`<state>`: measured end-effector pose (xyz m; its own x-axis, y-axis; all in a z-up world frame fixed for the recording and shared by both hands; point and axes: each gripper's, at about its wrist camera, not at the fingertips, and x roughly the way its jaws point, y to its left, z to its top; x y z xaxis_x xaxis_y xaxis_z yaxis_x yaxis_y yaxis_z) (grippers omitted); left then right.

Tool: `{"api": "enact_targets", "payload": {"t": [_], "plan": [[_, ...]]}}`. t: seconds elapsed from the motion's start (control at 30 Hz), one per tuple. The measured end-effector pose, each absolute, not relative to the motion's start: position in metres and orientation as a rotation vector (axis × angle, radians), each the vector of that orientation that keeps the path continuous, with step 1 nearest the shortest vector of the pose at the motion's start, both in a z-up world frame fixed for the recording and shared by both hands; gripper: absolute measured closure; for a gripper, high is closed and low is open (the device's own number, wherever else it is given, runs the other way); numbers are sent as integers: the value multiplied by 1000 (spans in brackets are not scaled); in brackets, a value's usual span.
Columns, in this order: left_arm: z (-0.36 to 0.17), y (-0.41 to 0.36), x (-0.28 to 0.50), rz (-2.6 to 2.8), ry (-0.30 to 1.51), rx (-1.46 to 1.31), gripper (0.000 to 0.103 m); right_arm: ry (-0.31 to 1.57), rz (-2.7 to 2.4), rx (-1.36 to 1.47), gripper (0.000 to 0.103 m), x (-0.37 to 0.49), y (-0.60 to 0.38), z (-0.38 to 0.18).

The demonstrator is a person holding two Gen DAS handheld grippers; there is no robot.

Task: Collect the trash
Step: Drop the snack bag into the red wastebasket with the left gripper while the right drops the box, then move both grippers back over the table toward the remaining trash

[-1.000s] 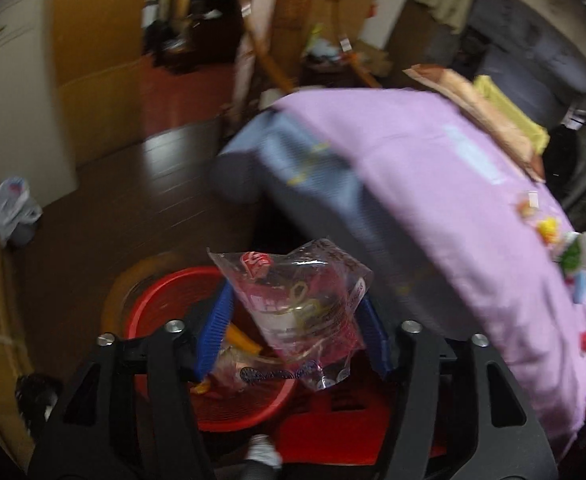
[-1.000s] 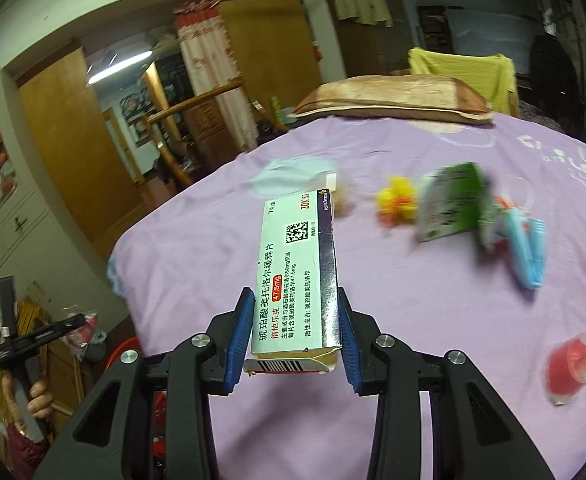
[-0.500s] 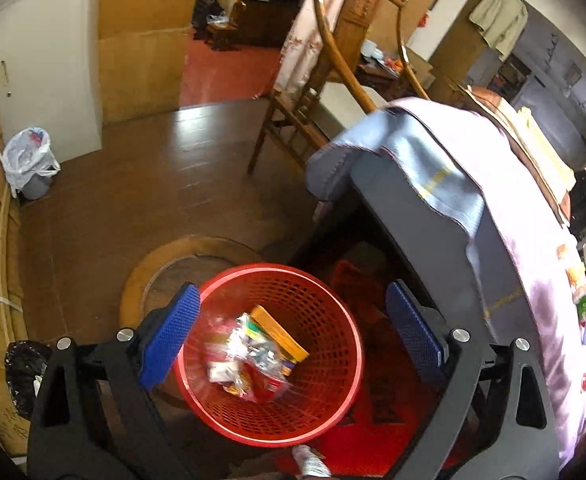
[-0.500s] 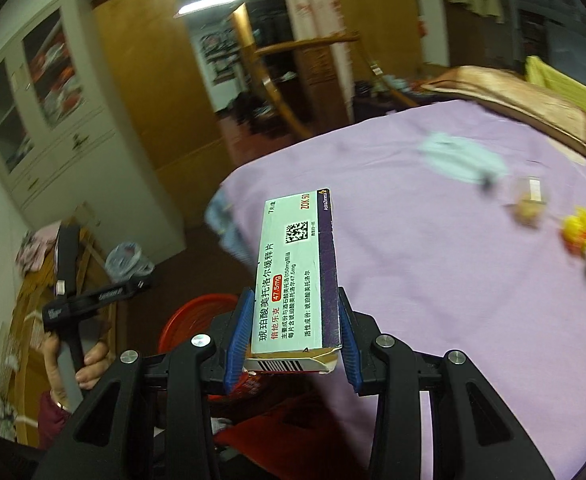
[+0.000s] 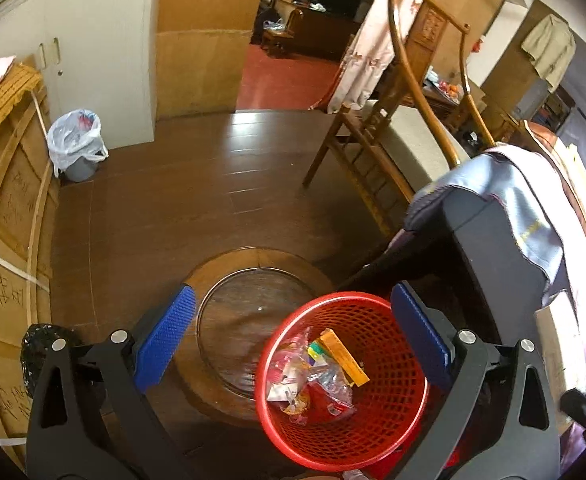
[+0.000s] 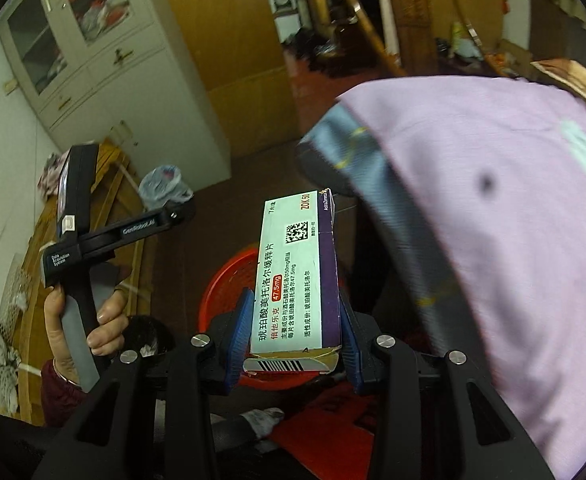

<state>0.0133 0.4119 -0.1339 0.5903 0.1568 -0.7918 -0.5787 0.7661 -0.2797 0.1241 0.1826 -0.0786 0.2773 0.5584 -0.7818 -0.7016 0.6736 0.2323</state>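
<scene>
The medicine box [image 6: 297,272] sits upright between the blue pads [image 6: 240,320] of my right gripper [image 6: 295,320], clamped by its lower end, its pale green face with the printed code towards the camera and a barcode flap at the bottom. Straight behind it, at about twelve o'clock from the pads and lower down, the red mesh basket [image 6: 229,280] shows on the dark wooden floor; the box hides most of its mouth, so I cannot tell whether the box hangs over it or short of it.

In the left wrist view the same basket [image 5: 345,380] stands at about four o'clock from the picture's centre, with wrappers [image 5: 309,384] and a yellow box [image 5: 345,356] lying in its bottom. My left gripper [image 5: 293,332] has just been opening and its jaws stand wide apart with nothing between them; the right pad overlaps the basket's rim at two o'clock, the left pad is well clear at nine o'clock over a round wooden disc [image 5: 253,320] on the floor.

In the right wrist view my left hand [image 6: 85,320] grips the other tool's handle at nine o'clock. The bed's lilac sheet [image 6: 493,220] fills three o'clock. A small lined bin [image 5: 77,144] stands by the white cupboard [image 5: 93,48] at ten o'clock, a wooden chair [image 5: 393,132] at one o'clock.
</scene>
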Motion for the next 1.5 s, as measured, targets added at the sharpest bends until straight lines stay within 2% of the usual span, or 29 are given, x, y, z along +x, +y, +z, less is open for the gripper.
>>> {"api": "enact_targets", "payload": {"t": [0.07,0.1,0.47,0.77,0.83,1.1,1.5], "plan": [[-137,418,11,472,842,-561,8,994,884,-172,55,125,198,-85],[-138,420,11,481,844,-558,8,1001,890,-172,48,125,201,-86],[-131,411,10,477,840,-524,8,988,848,-170,48,126,190,-87],[-99,366,16,420,814,-421,8,904,798,-93,46,122,143,-61],[-90,355,16,410,804,-395,8,882,784,-76,43,119,131,-56],[-49,294,14,344,754,-272,7,761,691,24,28,102,55,-31],[-30,153,33,113,780,-67,7,598,435,163,22,70,-110,-16]]}}
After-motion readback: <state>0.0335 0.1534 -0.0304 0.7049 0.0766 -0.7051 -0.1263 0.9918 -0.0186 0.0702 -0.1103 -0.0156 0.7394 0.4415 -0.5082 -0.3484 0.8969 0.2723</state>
